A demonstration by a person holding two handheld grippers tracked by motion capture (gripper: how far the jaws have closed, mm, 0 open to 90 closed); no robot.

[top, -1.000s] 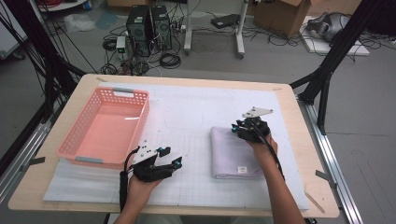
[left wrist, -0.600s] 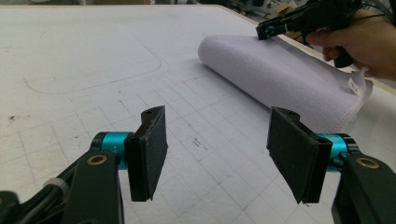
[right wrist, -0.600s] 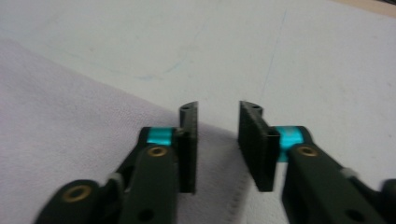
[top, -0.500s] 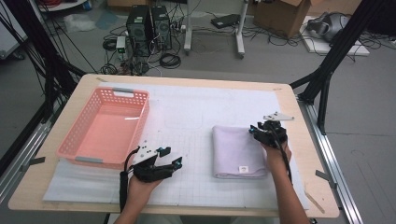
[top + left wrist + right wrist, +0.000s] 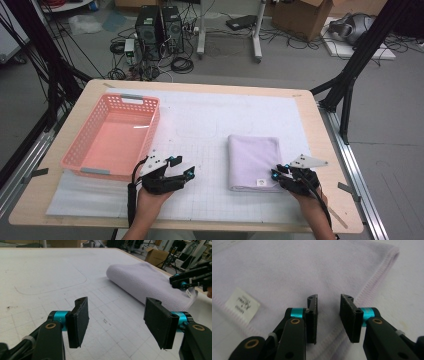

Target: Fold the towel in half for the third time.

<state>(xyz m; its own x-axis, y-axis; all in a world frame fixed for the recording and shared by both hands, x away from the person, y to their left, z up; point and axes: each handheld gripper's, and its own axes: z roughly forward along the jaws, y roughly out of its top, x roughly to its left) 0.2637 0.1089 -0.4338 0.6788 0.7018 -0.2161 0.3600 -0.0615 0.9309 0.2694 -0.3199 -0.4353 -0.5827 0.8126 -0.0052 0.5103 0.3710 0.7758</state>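
Observation:
A folded lilac towel (image 5: 252,161) lies on the white grid mat, right of centre. My right gripper (image 5: 278,171) hovers at its near right corner, beside the white label (image 5: 259,182). In the right gripper view its jaws (image 5: 328,307) stand a small gap apart over the towel's (image 5: 287,272) hemmed corner; they have just been closing, and no cloth is pinched between the pads. The label (image 5: 242,304) lies to their left. My left gripper (image 5: 183,166) rests on the mat left of the towel, open wide (image 5: 117,322) with nothing between its pads. The towel (image 5: 145,280) and the right gripper (image 5: 180,281) appear beyond it.
A pink plastic basket (image 5: 80,150) with nothing in it stands at the left of the table, just beyond my left hand. The white grid mat (image 5: 210,125) covers most of the wooden tabletop. Black frame legs and cables stand around the table.
My right gripper has moved from the towel's far end, out past its right edge, and back toward me to its near right corner. The left gripper has stayed put.

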